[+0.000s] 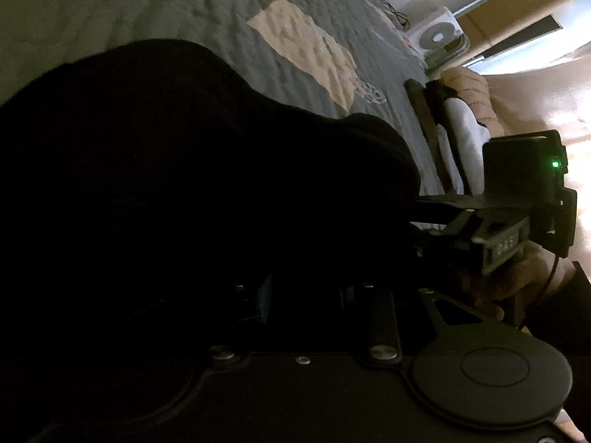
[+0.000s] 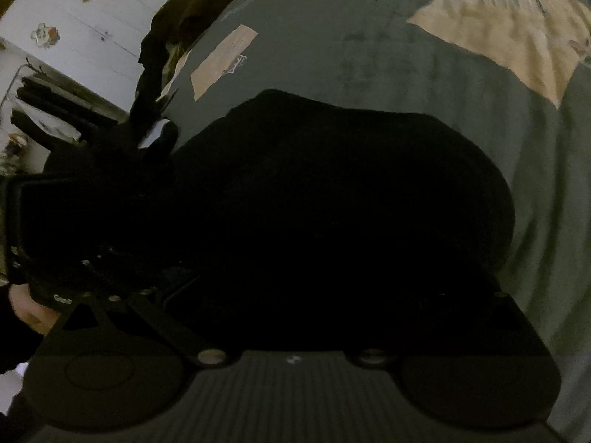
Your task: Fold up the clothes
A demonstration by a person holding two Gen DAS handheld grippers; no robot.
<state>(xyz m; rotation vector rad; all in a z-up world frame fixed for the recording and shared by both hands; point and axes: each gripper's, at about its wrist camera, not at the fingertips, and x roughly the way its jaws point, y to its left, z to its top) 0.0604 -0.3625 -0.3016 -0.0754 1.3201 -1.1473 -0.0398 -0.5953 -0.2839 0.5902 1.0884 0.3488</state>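
- Black garment [image 2: 332, 192] is lying bunched in a dark mound on the green bedspread [image 2: 332, 37], just short of the tan patch [image 2: 509, 29] and right in front of both tools.
- Same garment [image 1: 166, 166] is filling most of the left wrist view, with the tan patch [image 1: 306, 51] sitting just beyond it.
- Left gripper [image 2: 155, 147] is showing in the right view as dark fingers poking up at the garment's left edge; cannot tell if the tongs are wide, narrow or pinching cloth, as everything is black on black.
- Right gripper [image 1: 436, 217] is coming in from the garment's right side, its tips going out of sight at or under the cloth; cannot tell its tong state either.
- A hand [image 1: 517, 280] is holding the right tool's handle.
- Handling guess: the cloth is looking soft, limp and light, draping in rounded humps, so it will be sagging and sliding rather than keeping shape.
- Best hold is probably a hem or corner, one at each side of the mound, pinching a single layer; no edges or seams are readable in this light.
- Fold stage is not readable: the lump is fitting either a rough pile or a part-folded bundle.
- White fan [image 1: 437, 35] is standing well past the bedspread, not involved.
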